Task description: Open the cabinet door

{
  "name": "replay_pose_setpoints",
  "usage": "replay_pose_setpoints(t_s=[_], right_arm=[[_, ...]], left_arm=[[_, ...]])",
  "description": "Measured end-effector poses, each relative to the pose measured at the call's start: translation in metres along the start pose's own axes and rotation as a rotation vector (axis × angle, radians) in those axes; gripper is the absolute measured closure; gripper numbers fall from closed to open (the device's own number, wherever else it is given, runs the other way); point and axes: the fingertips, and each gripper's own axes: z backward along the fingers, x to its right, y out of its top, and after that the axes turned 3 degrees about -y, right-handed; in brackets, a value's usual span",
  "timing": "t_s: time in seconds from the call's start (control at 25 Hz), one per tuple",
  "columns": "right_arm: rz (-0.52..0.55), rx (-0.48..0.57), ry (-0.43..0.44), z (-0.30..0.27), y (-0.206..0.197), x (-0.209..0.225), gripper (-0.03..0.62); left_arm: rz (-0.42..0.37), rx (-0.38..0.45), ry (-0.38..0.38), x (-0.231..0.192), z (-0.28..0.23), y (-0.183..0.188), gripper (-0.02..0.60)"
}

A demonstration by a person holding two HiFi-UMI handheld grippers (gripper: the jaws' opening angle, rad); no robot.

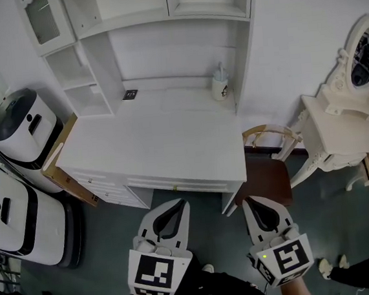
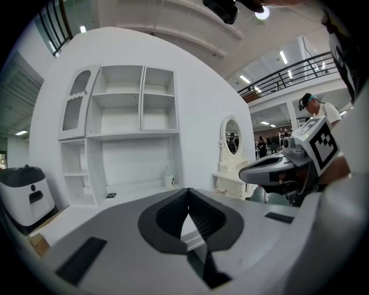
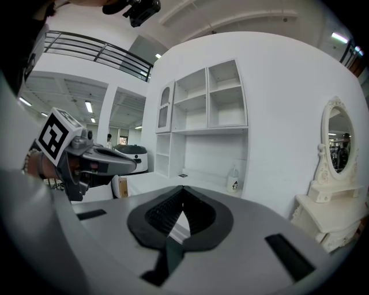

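While both grippers hang in the lower middle of the head view, just short of the desk's front edge, neither touches anything. The left gripper (image 1: 181, 203) has its 2 jaws pressed together with nothing between them, and the right gripper (image 1: 247, 200) beside it is closed and empty the same way. Ahead of them the white desk (image 1: 158, 146) fills the middle of the frame. Its top is bare but for a white cup (image 1: 220, 86) near the back right and a small dark square (image 1: 130, 94) at the back left. Open white shelves (image 1: 90, 81) rise from the desk's back. The cabinet door (image 1: 43, 20), a narrow glazed panel with an arched top, sits at the upper left of the frame, looking shut and well apart from both grippers. At the left edge 2 rounded white machines (image 1: 20, 127) with black tops stand on the dark floor (image 1: 109, 241), and a brown board (image 1: 59, 163) lies between them and the desk. To the right stand a brown chair seat (image 1: 269, 179) and a white dressing table (image 1: 342, 131) with an oval mirror (image 1: 365, 51). In the left gripper view a balcony railing (image 2: 288, 72) and strip lights show a tall hall.
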Motion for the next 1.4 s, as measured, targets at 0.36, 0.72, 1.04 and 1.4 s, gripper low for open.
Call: replay_pose_setpoints(t_s=[0.36,0.72,1.04,1.4], right_arm=[[0.016,0.019,0.086,-0.047,0.017,-0.011,0.594],[0.045,0.040,0.186,-0.107,0.040,-0.044,0.594],[0.074,0.035,0.264,-0.167,0.056,-0.086,0.594],[0.099,0.030,0.334,-0.232,0.075,-0.139,0.594]], left_arm=[[-0.010,-0.007,0.084,-0.041,-0.003,0.001,0.581],[0.007,-0.005,0.194,-0.108,0.007,-0.001,0.581],[0.035,-0.014,0.281,-0.180,0.023,-0.015,0.581],[0.083,-0.025,0.350,-0.257,0.042,-0.025,0.581]])
